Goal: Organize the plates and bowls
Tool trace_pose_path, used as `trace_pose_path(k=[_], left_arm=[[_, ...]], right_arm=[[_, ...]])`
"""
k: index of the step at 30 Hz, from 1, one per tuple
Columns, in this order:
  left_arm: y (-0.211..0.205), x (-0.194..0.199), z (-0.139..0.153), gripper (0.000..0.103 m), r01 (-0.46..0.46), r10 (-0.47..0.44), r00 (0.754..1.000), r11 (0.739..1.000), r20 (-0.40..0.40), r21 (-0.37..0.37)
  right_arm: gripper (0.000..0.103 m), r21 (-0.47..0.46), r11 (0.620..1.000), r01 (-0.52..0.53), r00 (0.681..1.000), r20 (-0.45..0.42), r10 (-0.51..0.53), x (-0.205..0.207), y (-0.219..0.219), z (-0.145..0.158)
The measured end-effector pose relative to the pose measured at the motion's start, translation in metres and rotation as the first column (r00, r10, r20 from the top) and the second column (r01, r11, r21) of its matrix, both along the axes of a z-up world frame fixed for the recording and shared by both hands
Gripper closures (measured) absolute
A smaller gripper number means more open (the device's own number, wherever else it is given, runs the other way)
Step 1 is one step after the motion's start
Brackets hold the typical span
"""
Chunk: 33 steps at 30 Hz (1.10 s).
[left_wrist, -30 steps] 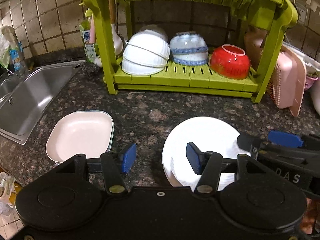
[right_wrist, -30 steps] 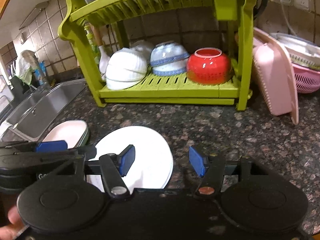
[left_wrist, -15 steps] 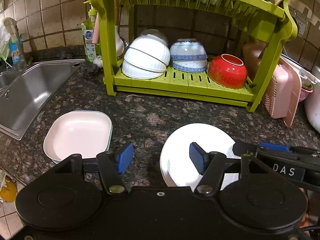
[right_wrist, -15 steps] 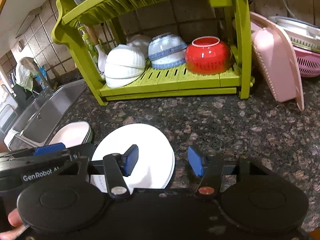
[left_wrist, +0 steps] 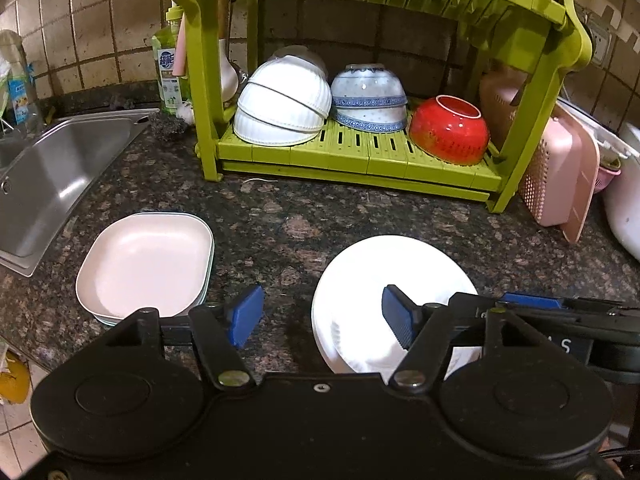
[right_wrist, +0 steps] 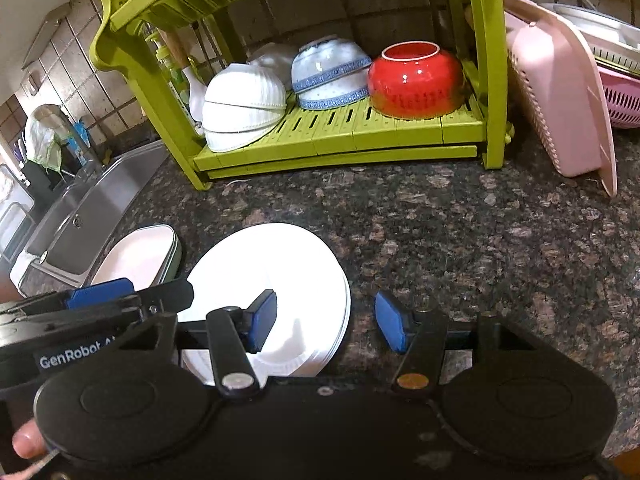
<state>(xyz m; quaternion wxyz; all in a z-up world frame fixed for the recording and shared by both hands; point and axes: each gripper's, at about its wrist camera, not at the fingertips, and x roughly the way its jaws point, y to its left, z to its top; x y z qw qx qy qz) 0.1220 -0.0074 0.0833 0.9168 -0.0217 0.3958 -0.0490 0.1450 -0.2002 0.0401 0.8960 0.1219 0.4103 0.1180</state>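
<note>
The stack of round white plates lies flat on the bench, near and centre, with the pink square plates (at least two, nested) to its left. Neither stack has reached the green dish rack, so the plate half of the job looks undone as I judge it.

The bowls appear further along: on the rack's lower shelf sit the white ribbed bowls upturned on the left, the blue-patterned bowls in the middle and the red bowl on the right, tilted on its side. The upper tier holds some plates already, though they are mostly cut off at the top of the view.

The left gripper hangs over the near edge of the bench with its fingers spread and nothing between them; its right finger is above the white stack. The right gripper is likewise spread and empty, its two fingers either side of that stack's right rim (contact cannot be told).

The bench is dark speckled granite. A steel sink is set into it on the far left, a pink perforated basket leans just right of the rack, and tan tiles cover the wall behind.
</note>
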Motion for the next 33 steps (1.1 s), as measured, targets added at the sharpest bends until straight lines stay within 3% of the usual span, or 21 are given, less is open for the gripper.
trace_pose_path(k=[8,12,20,33], left_arm=[[0.004,0.007,-0.002,0.035,-0.020,0.019,0.999,1.000,-0.033,-0.019],[0.006,0.012,-0.006,0.036,-0.015,0.012,0.998,0.999,-0.068,-0.041],[0.005,0.020,-0.014,0.040,-0.007,0.001,0.993,0.998,-0.119,-0.055],[0.000,0.030,-0.023,0.046,-0.004,0.001,0.993,1.000,-0.115,-0.029]], right_arm=[[0.044,0.009,1.000,0.011,1.000,-0.019,-0.011,0.005,0.000,-0.003],[0.053,0.006,1.000,0.010,1.000,-0.025,-0.010,0.006,0.001,-0.006],[0.060,-0.009,1.000,-0.013,1.000,-0.027,0.012,0.009,0.005,-0.008],[0.063,-0.037,0.999,-0.007,0.999,-0.034,0.005,0.015,0.006,-0.014]])
